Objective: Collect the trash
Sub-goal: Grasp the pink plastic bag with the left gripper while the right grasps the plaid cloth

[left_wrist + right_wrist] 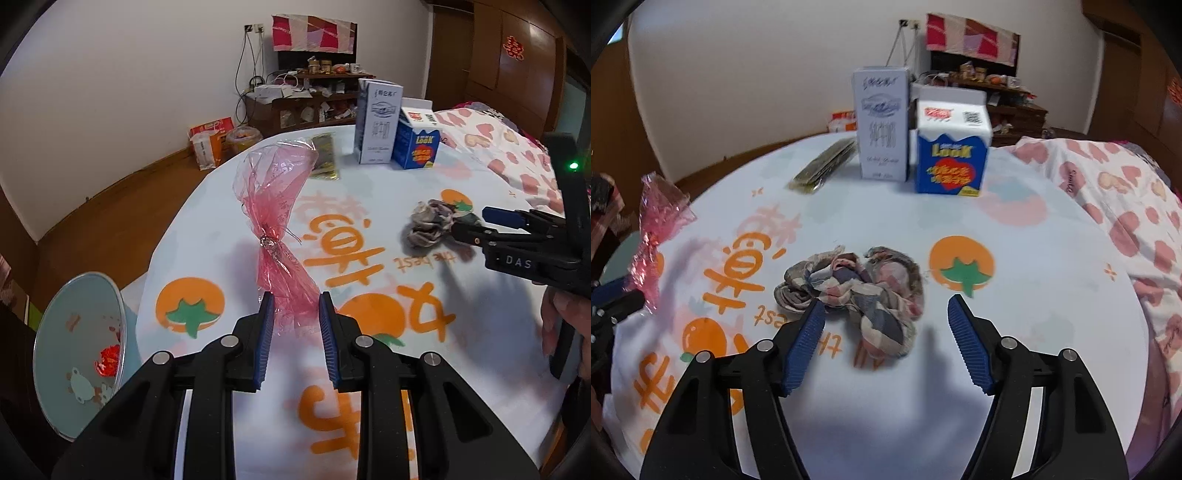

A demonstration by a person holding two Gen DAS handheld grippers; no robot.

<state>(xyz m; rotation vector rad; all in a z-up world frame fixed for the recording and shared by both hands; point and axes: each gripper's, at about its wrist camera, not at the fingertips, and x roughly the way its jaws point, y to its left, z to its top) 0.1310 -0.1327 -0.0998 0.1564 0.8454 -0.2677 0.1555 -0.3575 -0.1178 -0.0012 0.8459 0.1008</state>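
Pink cellophane wrapper (275,225) was what I had in the left gripper (295,325): its fingers (266,332) stood narrowed on the wrapper's lower end, and the crinkled length rose up and away from them, tied at the waist and flaring toward the far side of the surface (369,177). I judged that a firm hold, though the film is thin and I could not be sure both pads pressed it. Left of that gripper, off the surface's edge, the pale blue bin (79,354) sat tilted with something red already in it, so the left hand was the nearer one for the drop.

My right gripper (886,332) had its fingers (805,343) about half apart and held nothing. The crumpled cloth scrap (855,291) lay on the surface just ahead of them, nearer the left finger, which sat at its edge; the right finger stood apart. Its long axis ran crosswise to my reach, so I judged the fingers would have to shift left to straddle it.
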